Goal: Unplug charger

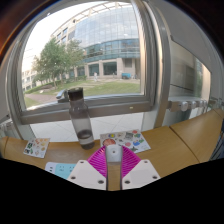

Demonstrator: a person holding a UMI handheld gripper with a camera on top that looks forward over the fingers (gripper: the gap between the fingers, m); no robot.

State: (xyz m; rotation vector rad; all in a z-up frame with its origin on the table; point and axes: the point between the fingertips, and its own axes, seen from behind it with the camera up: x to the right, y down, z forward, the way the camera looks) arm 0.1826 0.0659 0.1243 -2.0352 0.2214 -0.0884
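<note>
the charger (113, 151) is a small white block with a pale, plain face. it sits low over the wooden table (175, 150), right between the tips of the gripper (113, 159). its plug end and any cord are too small to make out.

counted, there is one charger. there are three printed sheets on the table: one colourful sheet (37, 148) far off to the left of the fingers, one light blue sheet (60, 169) nearer the left finger, and one picture sheet (128, 140) just beyond the charger. one dark upright object (80, 112) stands near the window sill, left of the charger and well beyond it; its kind cannot be told. behind it all is one large window (100, 55) looking out on a glass-fronted building (108, 38) and green trees (58, 58).

the gripper points forward and about level across the table toward the window. its two white fingers (87, 176) spread wide at the base and angle in toward each other. the two magenta pads (98, 160) on their inner faces narrow toward the charger, one on each side. the tips come right up to the sides of the block, but it cannot be told whether the pads actually press on it or merely flank it, so its grip on the charger is left unsettled.
</note>
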